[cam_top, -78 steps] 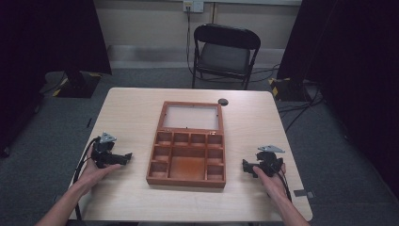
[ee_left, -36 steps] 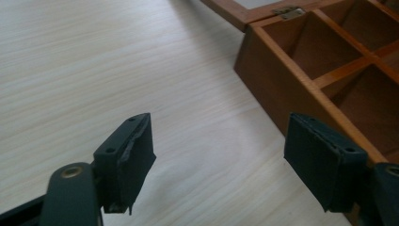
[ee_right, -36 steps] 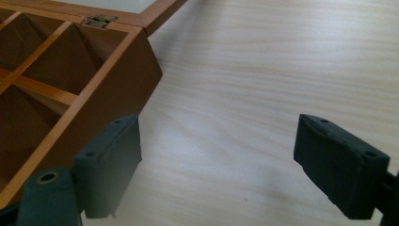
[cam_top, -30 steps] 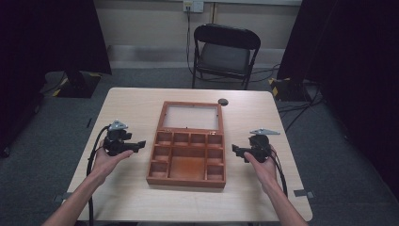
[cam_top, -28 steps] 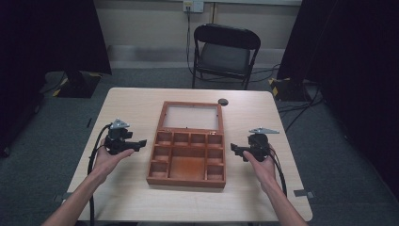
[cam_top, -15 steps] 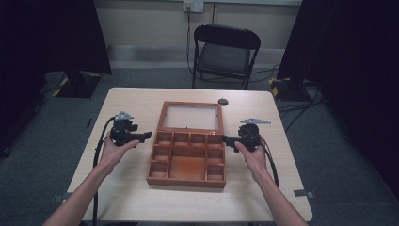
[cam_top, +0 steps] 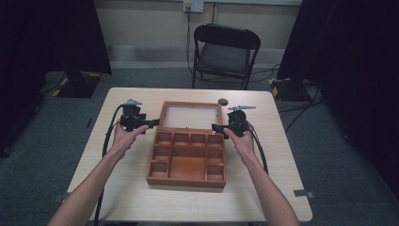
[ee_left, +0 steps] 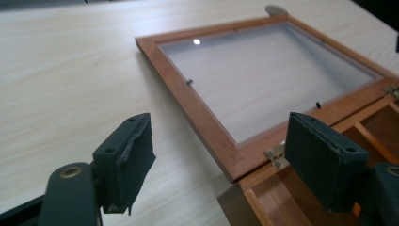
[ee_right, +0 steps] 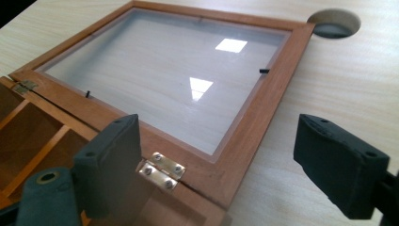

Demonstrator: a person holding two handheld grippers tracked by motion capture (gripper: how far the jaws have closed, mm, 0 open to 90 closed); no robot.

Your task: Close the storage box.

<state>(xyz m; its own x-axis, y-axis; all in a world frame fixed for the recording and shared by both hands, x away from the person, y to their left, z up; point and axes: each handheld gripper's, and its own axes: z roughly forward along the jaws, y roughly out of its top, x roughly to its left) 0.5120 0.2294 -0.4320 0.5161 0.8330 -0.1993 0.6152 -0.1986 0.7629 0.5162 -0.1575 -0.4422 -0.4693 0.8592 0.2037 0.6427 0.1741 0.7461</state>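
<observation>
An open wooden box [cam_top: 186, 181] with several empty compartments sits mid-table. Its glass-paned lid [cam_top: 190, 116] lies flat behind it, joined by brass hinges [ee_right: 162, 170]. My left gripper [cam_top: 153, 124] hovers at the box's left edge by the hinge line and points inward. Its jaws are open and have just opened slightly, with nothing between them. In the left gripper view the gripper [ee_left: 221, 162] straddles the lid's near corner [ee_left: 230, 160] without touching it. My right gripper [cam_top: 217, 128] stands open at the right hinge corner. In the right gripper view the gripper [ee_right: 226, 165] frames the lid's corner [ee_right: 235, 155].
The pale wooden table [cam_top: 263, 188] has a round cable hole [cam_top: 222, 101] just behind the lid. A black folding chair [cam_top: 225, 52] stands beyond the far edge. Each gripper's cable trails toward the person along the forearm.
Both hands have moved away from the person and inward, from beside the box's middle to the hinge line. The box and lid have stayed still.
</observation>
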